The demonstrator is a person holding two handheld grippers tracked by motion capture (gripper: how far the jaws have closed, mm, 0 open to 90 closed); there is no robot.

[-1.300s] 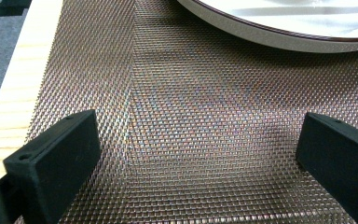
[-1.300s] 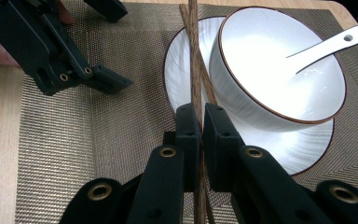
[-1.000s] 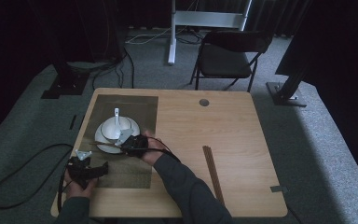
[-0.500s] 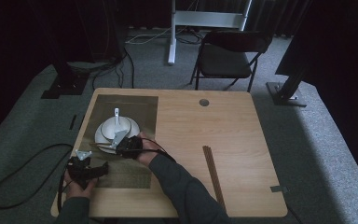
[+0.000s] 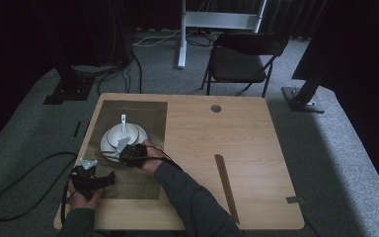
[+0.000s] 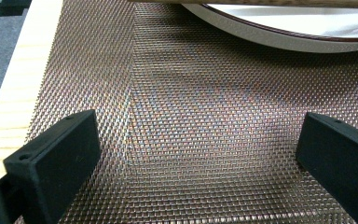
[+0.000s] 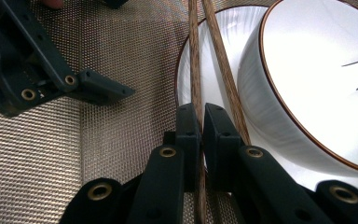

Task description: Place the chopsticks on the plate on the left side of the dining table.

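Note:
A white bowl [image 5: 124,133] with a white spoon [image 5: 123,120] in it stands on a white plate [image 5: 105,144] on a woven placemat [image 5: 145,118] at the table's left. My right gripper [image 5: 122,155] is at the plate's near edge, shut on a pair of wooden chopsticks [image 5: 103,154] that point left. In the right gripper view the right gripper [image 7: 201,109] clamps the chopsticks [image 7: 196,56], which reach across the plate [image 7: 235,21] rim beside the bowl [image 7: 317,70]. My left gripper [image 5: 106,177] rests open over the placemat [image 6: 191,93], near the plate [image 6: 284,35], its jaws [image 6: 200,154] wide apart.
A second pair of chopsticks [image 5: 227,187] lies on the bare wood at the right. A round hole [image 5: 215,108] sits near the table's far edge. A black chair [image 5: 242,59] stands beyond the table. Cables trail off the left side.
My right gripper has shifted a little to the left and lower along the plate's near edge, still holding the chopsticks. The left gripper has stayed put.

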